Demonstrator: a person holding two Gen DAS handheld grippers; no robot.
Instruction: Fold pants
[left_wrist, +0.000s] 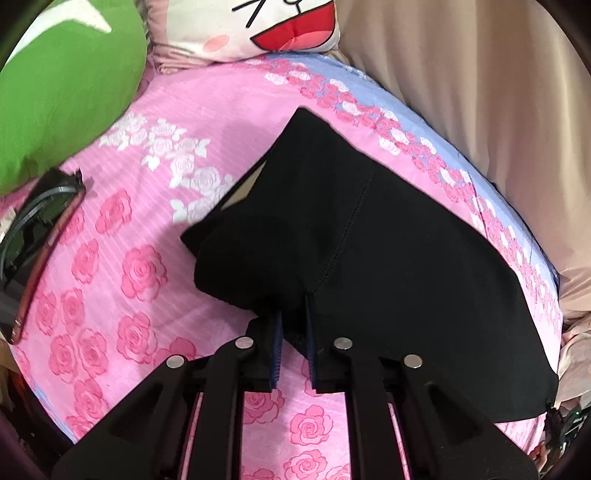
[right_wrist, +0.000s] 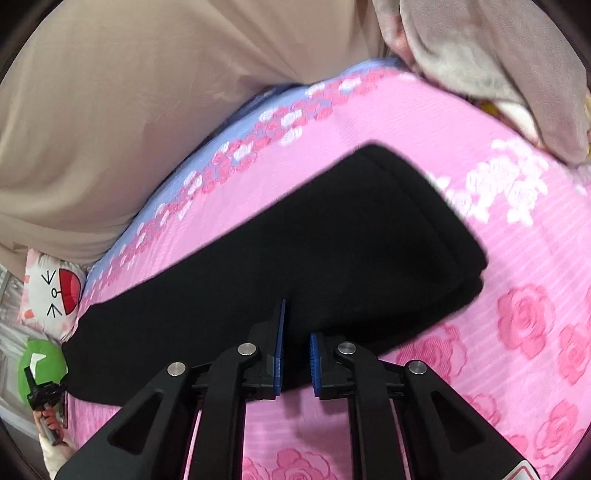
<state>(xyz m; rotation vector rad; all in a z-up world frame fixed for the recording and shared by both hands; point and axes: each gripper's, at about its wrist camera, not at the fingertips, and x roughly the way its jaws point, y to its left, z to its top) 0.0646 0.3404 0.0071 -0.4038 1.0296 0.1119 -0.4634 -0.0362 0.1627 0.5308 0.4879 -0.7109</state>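
Observation:
The black pants lie lengthwise on a pink rose-print bed sheet, one seam running down the cloth. My left gripper is shut on a bunched, raised part of the pants at their near edge, with black cloth between its blue pads. In the right wrist view the pants form a long flat band with a rounded, layered end at the right. My right gripper is shut on the near edge of this band, with cloth between the pads.
A green plush cushion and a white cartoon-face pillow lie at the head of the sheet. A dark object with a red rim rests by the green cushion. Beige bedding borders the far side, and a grey-beige cloth lies at the right.

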